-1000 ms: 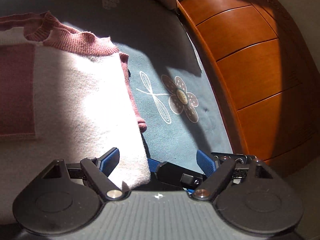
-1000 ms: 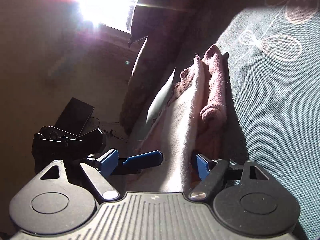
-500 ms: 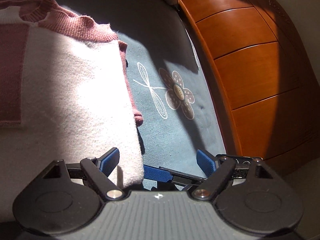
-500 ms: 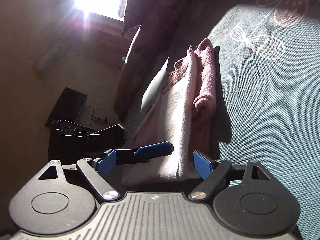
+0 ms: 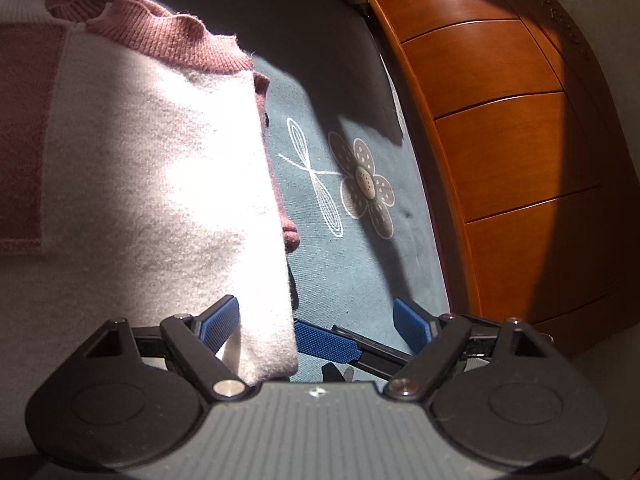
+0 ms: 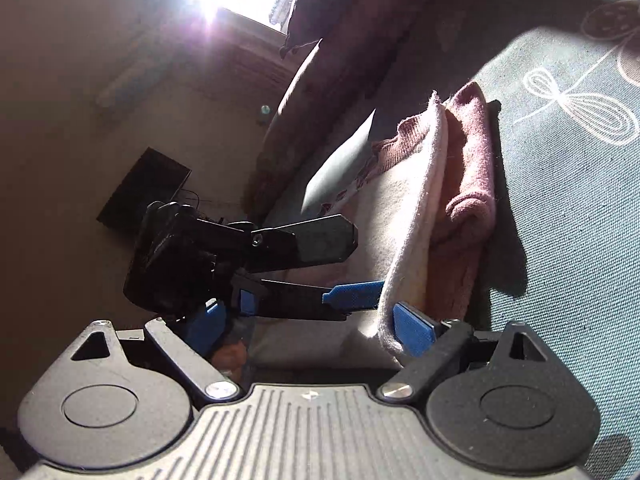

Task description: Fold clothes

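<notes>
the folded sweater [image 5: 152,184], cream with a dusty-pink collar and panel, lies flat on the blue-grey flowered bedcover [image 5: 352,248], beside the wooden headboard [image 5: 512,152]. the left gripper [image 5: 316,322] hovers at the sweater's near corner with its jaws spread wide; the corner of the cream layer sits between the blue pads, lying against the left pad, and is not pinched. the right gripper [image 6: 308,326] has its jaws opening; the folded edge of the sweater [image 6: 424,216] lies just inside its right pad, no longer clamped. in the right wrist view the left gripper [image 6: 288,268] reaches in from the left, its blue pad touching that same edge.
</notes>
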`<move>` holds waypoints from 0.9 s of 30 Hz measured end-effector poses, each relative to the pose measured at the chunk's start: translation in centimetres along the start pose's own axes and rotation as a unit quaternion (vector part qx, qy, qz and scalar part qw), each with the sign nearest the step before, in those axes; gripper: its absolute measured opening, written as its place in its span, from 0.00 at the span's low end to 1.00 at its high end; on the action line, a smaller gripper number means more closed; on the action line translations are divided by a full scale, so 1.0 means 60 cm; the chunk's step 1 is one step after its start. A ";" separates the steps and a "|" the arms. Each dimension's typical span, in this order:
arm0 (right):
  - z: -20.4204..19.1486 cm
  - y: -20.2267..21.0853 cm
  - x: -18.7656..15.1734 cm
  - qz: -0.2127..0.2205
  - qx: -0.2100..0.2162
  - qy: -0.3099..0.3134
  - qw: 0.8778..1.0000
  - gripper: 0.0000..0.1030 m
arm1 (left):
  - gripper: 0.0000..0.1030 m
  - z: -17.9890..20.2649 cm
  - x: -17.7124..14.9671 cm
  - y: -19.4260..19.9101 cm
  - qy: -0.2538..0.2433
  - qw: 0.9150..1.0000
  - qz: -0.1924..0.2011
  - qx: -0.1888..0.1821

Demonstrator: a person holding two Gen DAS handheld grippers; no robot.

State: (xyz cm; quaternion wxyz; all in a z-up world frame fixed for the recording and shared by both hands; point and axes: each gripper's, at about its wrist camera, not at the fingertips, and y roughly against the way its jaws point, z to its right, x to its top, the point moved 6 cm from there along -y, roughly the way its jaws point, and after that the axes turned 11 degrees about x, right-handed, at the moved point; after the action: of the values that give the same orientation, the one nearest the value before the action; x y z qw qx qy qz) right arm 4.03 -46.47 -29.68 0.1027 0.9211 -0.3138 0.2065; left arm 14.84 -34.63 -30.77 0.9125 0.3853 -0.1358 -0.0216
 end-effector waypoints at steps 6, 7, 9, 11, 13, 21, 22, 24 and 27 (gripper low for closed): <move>0.023 -0.009 0.006 -0.006 -0.029 -0.013 0.999 0.91 | 0.82 -0.004 0.005 0.006 0.010 1.000 0.008 -0.004; 0.030 -0.009 0.005 -0.006 -0.036 -0.019 0.999 0.91 | 0.82 -0.004 0.004 0.006 0.011 1.000 0.006 -0.007; 0.040 -0.011 0.005 -0.004 -0.027 -0.032 0.999 0.91 | 0.82 -0.001 0.002 0.004 0.015 1.000 0.000 -0.018; 0.044 -0.011 0.004 -0.006 -0.009 -0.045 0.999 0.91 | 0.82 0.005 0.000 -0.005 0.020 0.999 -0.010 -0.034; 0.045 -0.011 0.001 -0.022 0.002 -0.052 0.998 0.91 | 0.82 0.012 -0.004 -0.013 0.022 0.998 -0.022 -0.048; 0.041 0.006 -0.011 -0.051 -0.016 -0.039 0.998 0.90 | 0.88 0.023 -0.005 -0.057 0.001 0.999 -0.030 -0.025; 0.039 0.009 -0.010 -0.048 -0.019 -0.036 0.998 0.90 | 0.89 0.024 -0.003 -0.060 0.000 0.999 -0.029 -0.023; 0.037 0.020 -0.007 -0.037 -0.029 -0.031 0.998 0.90 | 0.93 0.028 -0.001 -0.064 -0.003 0.999 -0.028 -0.019; 0.031 0.047 0.003 -0.004 -0.031 -0.018 0.999 0.90 | 0.93 0.038 -0.003 -0.050 -0.016 0.999 -0.024 -0.020</move>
State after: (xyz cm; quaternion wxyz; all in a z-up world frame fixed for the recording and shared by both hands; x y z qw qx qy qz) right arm 2.97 -49.37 -31.09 0.1266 0.9222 -0.3181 0.1799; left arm 14.26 -38.29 -31.39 0.9170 0.3695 -0.1410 -0.0521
